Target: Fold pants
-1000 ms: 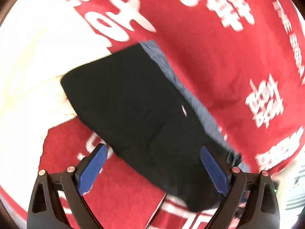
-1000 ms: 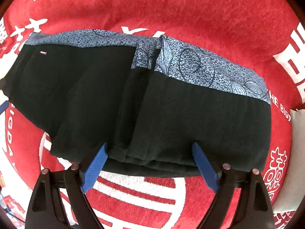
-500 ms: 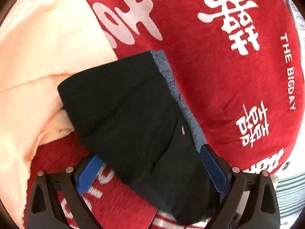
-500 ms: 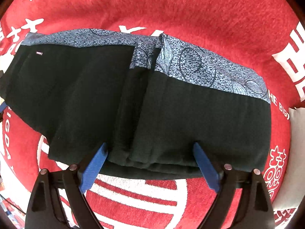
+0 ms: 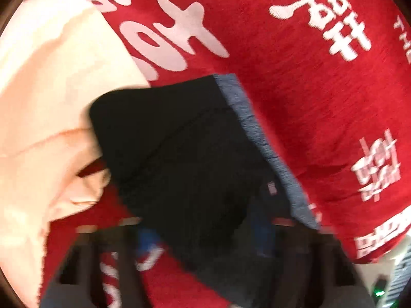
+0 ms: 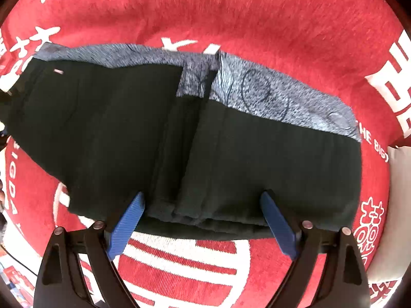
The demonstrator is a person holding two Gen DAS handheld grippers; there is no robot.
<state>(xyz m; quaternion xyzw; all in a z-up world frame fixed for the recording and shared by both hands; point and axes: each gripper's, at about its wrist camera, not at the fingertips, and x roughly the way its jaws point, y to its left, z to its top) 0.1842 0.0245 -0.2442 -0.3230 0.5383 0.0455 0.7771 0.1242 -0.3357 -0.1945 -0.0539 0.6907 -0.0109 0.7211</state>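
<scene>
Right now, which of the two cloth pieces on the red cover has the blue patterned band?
The black pants: a blue patterned band runs along their far edge. The peach cloth is plain.

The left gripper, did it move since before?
Yes. The left gripper pushed forward over the black pants, toward the red cloth's white lettering.

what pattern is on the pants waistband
Blue-grey print with dark swirls on the waistband, clearest in the right wrist view.

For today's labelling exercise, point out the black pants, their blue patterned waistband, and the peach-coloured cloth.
black pants (image 6: 257, 164): right wrist view, on the dark folded leg fabric.
blue patterned waistband (image 6: 269, 95): right wrist view, on the printed strip along the far edge.
peach-coloured cloth (image 5: 51, 97): left wrist view, on its broad flat area.
</scene>
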